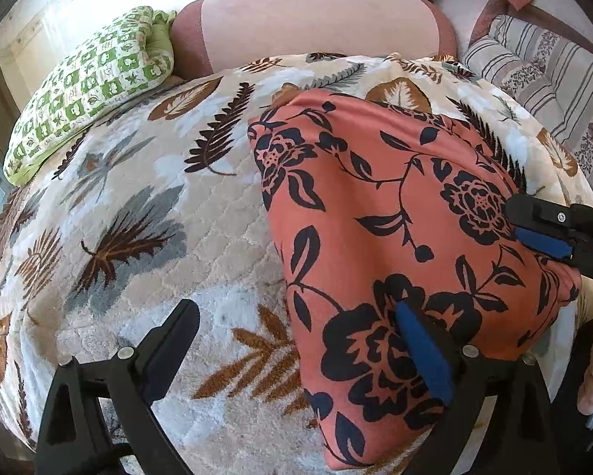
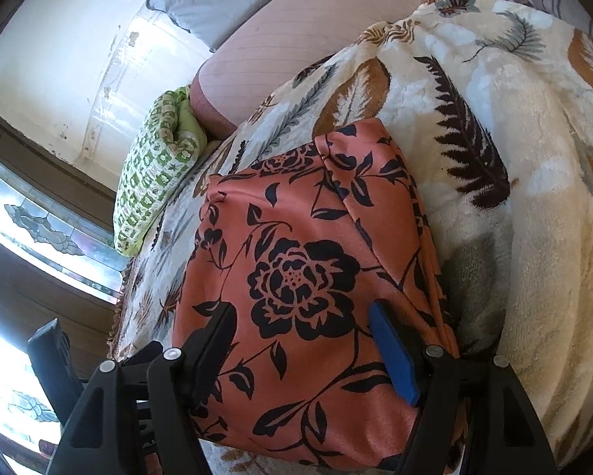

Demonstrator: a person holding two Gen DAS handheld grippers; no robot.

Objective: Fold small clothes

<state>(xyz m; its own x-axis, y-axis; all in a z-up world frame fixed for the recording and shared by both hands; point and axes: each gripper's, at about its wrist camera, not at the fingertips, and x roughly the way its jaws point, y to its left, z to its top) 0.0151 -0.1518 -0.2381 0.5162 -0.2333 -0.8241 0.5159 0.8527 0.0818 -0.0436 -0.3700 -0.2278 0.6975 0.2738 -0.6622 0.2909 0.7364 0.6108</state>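
A coral garment with a black flower print (image 1: 395, 213) lies folded into a rough rectangle on a leaf-patterned blanket (image 1: 138, 213). My left gripper (image 1: 296, 312) is open; its right finger lies over the garment's near left part and its left finger over bare blanket. My right gripper (image 1: 534, 221) shows at the garment's right edge in the left wrist view. In the right wrist view the garment (image 2: 304, 261) fills the middle. My right gripper (image 2: 300, 316) is open, both fingers low over the cloth, holding nothing.
A green checked pillow (image 1: 90, 83) lies at the blanket's far left. A pink bolster (image 1: 316, 23) runs along the back. Striped bedding (image 1: 553, 79) is at the far right. A stained-glass window (image 2: 39, 217) stands at the left.
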